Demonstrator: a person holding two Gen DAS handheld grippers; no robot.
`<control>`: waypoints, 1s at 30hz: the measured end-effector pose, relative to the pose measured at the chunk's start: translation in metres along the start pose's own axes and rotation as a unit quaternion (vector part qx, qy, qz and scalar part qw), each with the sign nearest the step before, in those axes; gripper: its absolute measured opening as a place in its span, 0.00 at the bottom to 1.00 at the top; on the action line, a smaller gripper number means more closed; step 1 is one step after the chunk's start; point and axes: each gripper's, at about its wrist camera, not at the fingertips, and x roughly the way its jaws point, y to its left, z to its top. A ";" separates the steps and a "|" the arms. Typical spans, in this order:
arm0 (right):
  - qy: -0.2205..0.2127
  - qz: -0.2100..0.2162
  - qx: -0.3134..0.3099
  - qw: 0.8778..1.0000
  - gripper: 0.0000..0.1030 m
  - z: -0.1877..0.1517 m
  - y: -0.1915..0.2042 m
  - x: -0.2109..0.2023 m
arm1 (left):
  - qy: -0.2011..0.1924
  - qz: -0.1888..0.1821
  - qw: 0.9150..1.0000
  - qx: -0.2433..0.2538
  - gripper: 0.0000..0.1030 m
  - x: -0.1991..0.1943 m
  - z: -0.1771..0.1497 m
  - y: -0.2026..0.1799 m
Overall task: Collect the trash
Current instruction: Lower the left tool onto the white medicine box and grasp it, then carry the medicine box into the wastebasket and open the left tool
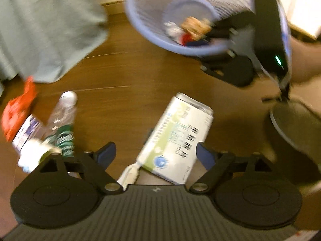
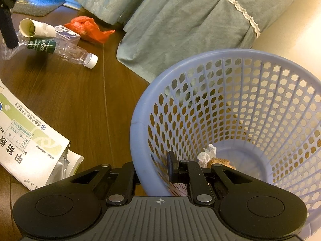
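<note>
Brown wood floor underneath. Left claw spread wide around a white-green carton, not touching. Right claw clamped on blue basket rim, just ahead of the carton.

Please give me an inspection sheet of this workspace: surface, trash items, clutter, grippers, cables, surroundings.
Surface: brown wooden floor.
Job's things: blue plastic mesh basket gripped by its rim, some trash inside; white-green printed foil pouch, clear plastic bottle with green label, cardboard tube, red plastic bag lie on the floor.
Clutter: nothing seen.
Grippers: left gripper open around the pouch; right gripper shut on the basket rim.
Cables: nothing seen.
Surroundings: grey-green bed skirt.
</note>
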 end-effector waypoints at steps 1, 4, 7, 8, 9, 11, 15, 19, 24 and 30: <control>0.000 0.000 0.000 1.000 0.10 0.000 0.000 0.000 | 0.004 -0.004 1.000 0.018 0.82 0.006 0.000 -0.004; 0.000 0.000 -0.001 1.000 0.10 0.000 0.001 0.000 | 0.015 -0.011 0.998 0.062 0.82 0.019 -0.003 -0.017; 0.000 0.000 0.000 1.000 0.10 0.000 0.001 0.000 | 0.024 -0.015 0.996 0.090 0.82 0.030 -0.006 -0.028; 0.000 0.000 0.000 1.000 0.10 0.000 0.001 0.000 | 0.026 -0.013 0.995 0.098 0.82 0.034 -0.006 -0.031; 0.000 0.000 -0.001 1.000 0.10 0.000 0.001 0.000 | 0.027 -0.011 0.994 0.103 0.82 0.038 -0.005 -0.034; 0.001 0.000 -0.001 1.000 0.10 0.000 0.001 0.000 | 0.028 -0.002 0.994 0.108 0.82 0.042 -0.003 -0.037; 0.001 0.000 -0.001 1.000 0.10 -0.001 0.002 -0.001 | 0.037 0.015 0.994 0.106 0.82 0.051 0.000 -0.035; 0.001 -0.001 -0.001 1.000 0.10 -0.002 0.002 -0.001 | 0.055 0.017 0.994 0.094 0.75 0.055 -0.001 -0.029; 0.001 -0.001 -0.001 1.000 0.10 -0.002 0.003 -0.001 | 0.069 0.015 0.994 0.081 0.72 0.046 -0.012 -0.025; 0.003 -0.003 0.002 1.000 0.10 -0.001 0.004 -0.001 | 0.094 0.002 0.993 0.065 0.74 0.018 -0.044 -0.035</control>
